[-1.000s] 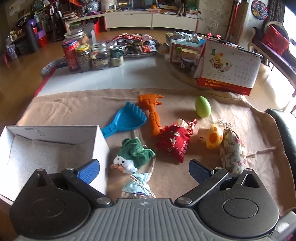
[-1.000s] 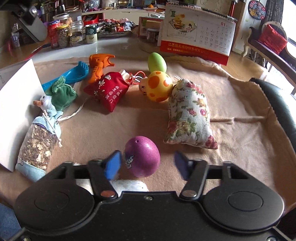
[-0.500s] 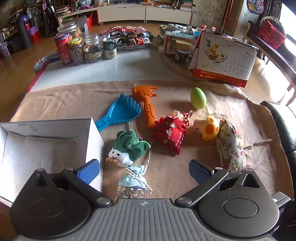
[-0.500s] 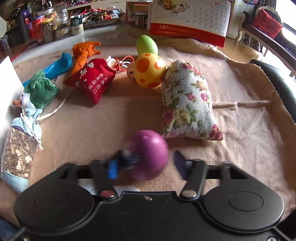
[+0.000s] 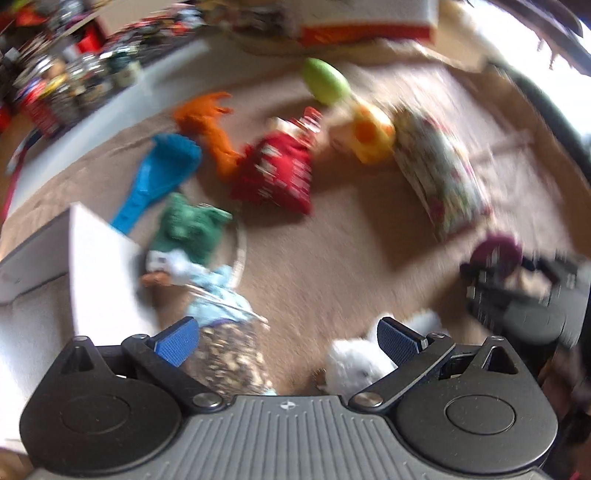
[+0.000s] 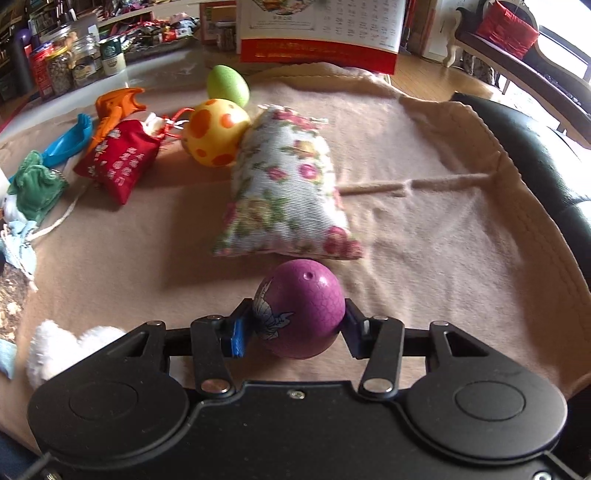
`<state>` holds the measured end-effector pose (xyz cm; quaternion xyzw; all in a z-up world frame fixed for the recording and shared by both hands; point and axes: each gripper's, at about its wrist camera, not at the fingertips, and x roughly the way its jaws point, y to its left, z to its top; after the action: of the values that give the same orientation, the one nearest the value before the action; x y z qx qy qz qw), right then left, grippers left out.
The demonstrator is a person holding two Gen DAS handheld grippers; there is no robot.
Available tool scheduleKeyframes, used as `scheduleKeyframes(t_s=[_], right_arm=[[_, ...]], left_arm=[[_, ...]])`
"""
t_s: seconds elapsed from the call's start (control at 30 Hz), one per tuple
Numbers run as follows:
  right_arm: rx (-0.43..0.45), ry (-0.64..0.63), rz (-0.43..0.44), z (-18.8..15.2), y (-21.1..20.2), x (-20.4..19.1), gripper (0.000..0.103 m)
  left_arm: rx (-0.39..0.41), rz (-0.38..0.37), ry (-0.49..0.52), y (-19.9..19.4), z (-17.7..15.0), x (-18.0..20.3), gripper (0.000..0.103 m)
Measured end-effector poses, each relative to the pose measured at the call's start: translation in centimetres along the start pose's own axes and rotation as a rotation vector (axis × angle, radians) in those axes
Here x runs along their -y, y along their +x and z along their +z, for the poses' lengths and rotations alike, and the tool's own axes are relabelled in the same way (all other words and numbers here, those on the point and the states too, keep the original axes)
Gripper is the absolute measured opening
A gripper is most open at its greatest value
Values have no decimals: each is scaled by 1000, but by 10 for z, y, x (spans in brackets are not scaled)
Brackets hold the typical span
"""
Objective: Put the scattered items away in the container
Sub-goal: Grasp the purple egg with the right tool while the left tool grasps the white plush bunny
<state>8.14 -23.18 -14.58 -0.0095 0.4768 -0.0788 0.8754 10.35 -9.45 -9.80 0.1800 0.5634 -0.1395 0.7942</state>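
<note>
My right gripper (image 6: 293, 326) is shut on a purple egg (image 6: 300, 308) just above the beige cloth; it shows blurred in the left wrist view (image 5: 496, 251). My left gripper (image 5: 288, 338) is open and empty, low over the cloth between a clear bag of dried bits (image 5: 229, 358) and a white fluffy toy (image 5: 360, 360). The white box (image 5: 99, 266) stands at its left. Scattered on the cloth: floral pouch (image 6: 284, 188), yellow spotted mushroom toy (image 6: 216, 133), green egg (image 6: 227, 85), red pouch (image 6: 118, 160), orange toy hammer (image 6: 116, 107), blue rake (image 6: 70, 142), green pouch (image 6: 35, 184).
A desk calendar (image 6: 317, 33) stands at the far edge of the cloth. Jars and tins (image 6: 70, 62) sit at the far left on the white tabletop. A black chair edge (image 6: 532, 147) borders the cloth on the right.
My right gripper has closed on the purple egg, which lay between its open fingers a second ago. My left gripper has swung fast down and to the right; its view is blurred.
</note>
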Motion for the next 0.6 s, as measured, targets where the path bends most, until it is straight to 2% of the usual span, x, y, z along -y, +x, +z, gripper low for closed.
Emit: scheduleKeyframes(t_s=[0.13,0.23,0.4,0.5,0.6], right_arm=[[-6,10,0,-2,1,16,49],[-8,18,12,-4,0,20,49],[-12,23,26,-6,1,22,49],[-20,34,31,-8,3,23,49],[-18,40,36,-10,2,25,49]], left_arm=[[-63,-33,175,29,-17,36,99],[-95,-53,230,41,-26,47,98],[-96,-52,252,54,-28,50,98],[-114,-79,233,64,-26,51,92],[-124,-97,198,73,-24,49,91]])
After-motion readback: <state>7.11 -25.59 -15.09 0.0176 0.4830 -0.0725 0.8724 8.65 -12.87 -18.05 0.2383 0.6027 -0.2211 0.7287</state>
